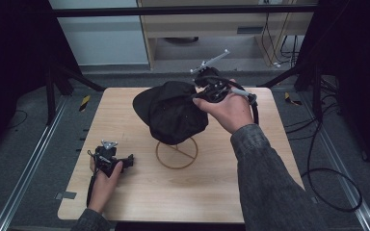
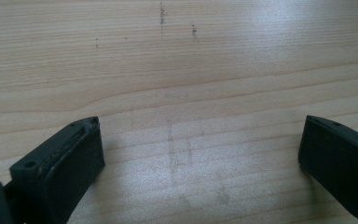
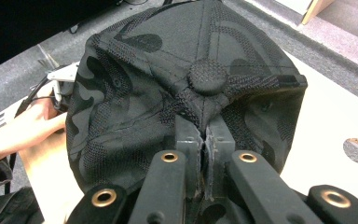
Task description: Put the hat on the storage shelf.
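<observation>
Left gripper (image 1: pixel 125 161) rests low on the near-left of the wooden surface (image 1: pixel 125 125), well apart from the work; in the left gripper view its fingers (image 2: pixel 70 158) stand wide apart with bare wood between them, holding nothing. Centre: one black cap (image 1: pixel 173 113), camo-patterned mesh, sits over a stand whose round wire base (image 1: pixel 177 154) shows on the surface beneath it. Right gripper (image 1: pixel 207 91) is at the cap's far-right side; in the right gripper view its fingers (image 3: pixel 189 135) are pinched almost together on a fold of crown fabric just below the top button (image 3: pixel 208 77). Judgement: the step in hand is either lifting the cap off the stand or seating it on it. To do it well, keep the pinch firm on the seam, move straight along the stand's axis so the base does not tip, and bring the idle left gripper in to steady the base if it shifts. Count: one cap, one stand, two grippers.
</observation>
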`<state>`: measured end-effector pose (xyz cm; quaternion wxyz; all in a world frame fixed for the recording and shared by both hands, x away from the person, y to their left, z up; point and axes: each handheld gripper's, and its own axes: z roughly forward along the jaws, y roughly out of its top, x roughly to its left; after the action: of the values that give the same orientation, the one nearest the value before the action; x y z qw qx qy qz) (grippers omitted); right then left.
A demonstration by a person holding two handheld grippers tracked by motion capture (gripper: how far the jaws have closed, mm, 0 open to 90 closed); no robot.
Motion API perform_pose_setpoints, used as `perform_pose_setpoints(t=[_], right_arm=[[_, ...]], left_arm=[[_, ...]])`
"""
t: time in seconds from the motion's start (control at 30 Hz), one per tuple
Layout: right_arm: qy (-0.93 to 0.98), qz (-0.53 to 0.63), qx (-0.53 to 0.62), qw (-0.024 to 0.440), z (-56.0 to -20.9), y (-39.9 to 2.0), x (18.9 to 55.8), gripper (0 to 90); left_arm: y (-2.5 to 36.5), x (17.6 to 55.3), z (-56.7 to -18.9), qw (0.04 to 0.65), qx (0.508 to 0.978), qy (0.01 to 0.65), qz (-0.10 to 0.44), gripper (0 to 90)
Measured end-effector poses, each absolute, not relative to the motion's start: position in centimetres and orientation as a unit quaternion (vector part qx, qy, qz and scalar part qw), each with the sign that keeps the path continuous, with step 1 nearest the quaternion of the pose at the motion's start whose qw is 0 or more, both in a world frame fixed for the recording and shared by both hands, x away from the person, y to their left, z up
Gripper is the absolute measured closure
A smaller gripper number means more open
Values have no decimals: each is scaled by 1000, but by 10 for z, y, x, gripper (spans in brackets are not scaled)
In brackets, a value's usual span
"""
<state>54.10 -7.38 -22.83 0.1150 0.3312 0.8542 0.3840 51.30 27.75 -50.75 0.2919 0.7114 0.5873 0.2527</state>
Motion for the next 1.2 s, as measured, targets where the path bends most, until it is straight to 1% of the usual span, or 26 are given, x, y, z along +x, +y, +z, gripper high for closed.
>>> perform_pose_setpoints(t=[0.27, 0.4, 1.03, 1.2], right_arm=[[861, 369, 332, 109, -247, -70, 539, 865], [863, 366, 329, 114, -251, -66, 540, 861], [862, 360, 331, 133, -252, -54, 546, 831], [861, 361, 333, 134, -252, -54, 546, 807]], left_arm=[[277, 513, -508, 292, 712, 587, 253, 0], [278, 513, -508, 292, 712, 587, 252, 0], [278, 513, -508, 292, 712, 587, 252, 0], [278, 513, -508, 292, 712, 587, 252, 0]])
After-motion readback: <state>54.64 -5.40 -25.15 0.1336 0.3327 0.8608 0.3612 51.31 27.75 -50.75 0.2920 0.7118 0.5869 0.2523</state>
